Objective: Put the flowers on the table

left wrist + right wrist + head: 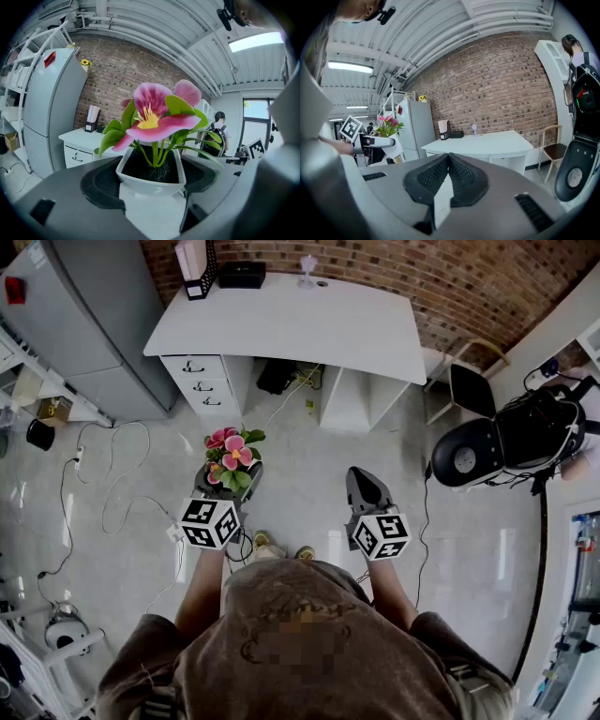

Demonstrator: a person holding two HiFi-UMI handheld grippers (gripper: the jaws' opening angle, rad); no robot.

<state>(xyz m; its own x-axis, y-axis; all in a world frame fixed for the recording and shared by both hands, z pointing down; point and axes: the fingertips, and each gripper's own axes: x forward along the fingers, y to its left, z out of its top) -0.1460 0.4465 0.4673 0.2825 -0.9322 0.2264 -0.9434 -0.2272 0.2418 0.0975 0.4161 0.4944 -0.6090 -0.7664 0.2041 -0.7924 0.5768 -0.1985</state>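
my left gripper [223,491]: clamped on the white pot [150,180], jaws spread wide, one pad against each side of it. Pot sits upright right between them, up off the floor.
flowers [152,115]: pink blooms and green leaves poking up out of that pot, just ahead of the marker cube, big bloom leaning toward the camera.
my right gripper [448,159]: clenched shut, pads together, nothing in there. Held level with the left one and well apart from the pot.
floor [300,474]: pale glossy tiles under both grippers, cables trailing off on my left.
table [309,329]: white, straight ahead against the brick wall [450,287]. The flowers are well short of its front edge, roughly lined up with the drawers [199,381] at its left end.
table's back edge: a file holder [195,261] in the left corner, black box [242,275] just beside it.
off to the sides: grey fridge [94,315] left of the table, chair [469,381] right of it.
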